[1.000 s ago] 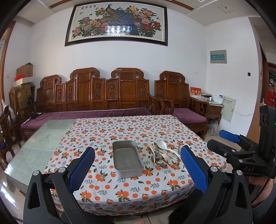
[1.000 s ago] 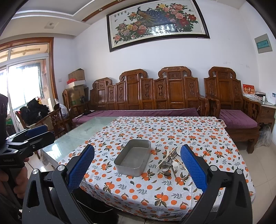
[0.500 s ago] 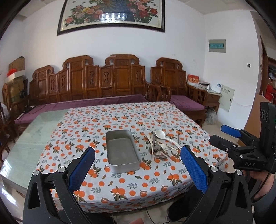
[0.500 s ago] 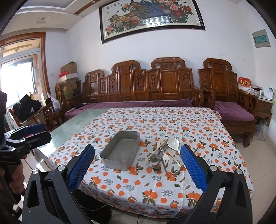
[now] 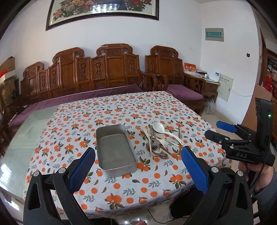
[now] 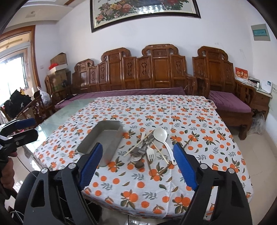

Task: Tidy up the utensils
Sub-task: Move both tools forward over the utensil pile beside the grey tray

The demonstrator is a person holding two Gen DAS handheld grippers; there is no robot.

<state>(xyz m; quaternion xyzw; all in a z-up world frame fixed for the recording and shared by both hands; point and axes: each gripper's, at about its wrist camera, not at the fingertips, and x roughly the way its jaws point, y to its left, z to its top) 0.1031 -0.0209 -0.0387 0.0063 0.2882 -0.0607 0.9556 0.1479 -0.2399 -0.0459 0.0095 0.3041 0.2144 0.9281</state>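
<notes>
1. Table [image 5: 22, 138]: glass-topped, largely covered by a white tablecloth [image 5: 121, 110] printed with oranges and leaves.
2. Metal tray [image 5: 115, 148]: rectangular, empty, lay on the cloth near the middle of the left wrist view, long side running toward 12 o'clock.
3. Utensil pile [image 5: 159, 143]: lay on the cloth at 3 o'clock of the tray, near but apart from it. It held a white spoon [image 5: 163, 130], a white fork [image 6: 150, 154], pale chopsticks [image 6: 139, 143] and several metal pieces too tangled to sort.
4. Left gripper [image 5: 138, 166]: blue-padded jaws stood wide apart, holding nothing; tray and pile appeared between them, farther off, untouched.
5. Right gripper [image 6: 137, 167]: its jaws had just been closing somewhat but stood well apart, holding nothing; the pile sat beyond them toward 12 o'clock, clear of the pads.
6. Hand [image 5: 259, 174]: at 3 o'clock in the left wrist view, gripping the right tool's handle.
7. Carved wooden bench [image 6: 138, 72]: purple-cushioned, along the wall behind the table.
8. Framed floral picture [image 6: 143, 10]: hung above the bench.
</notes>
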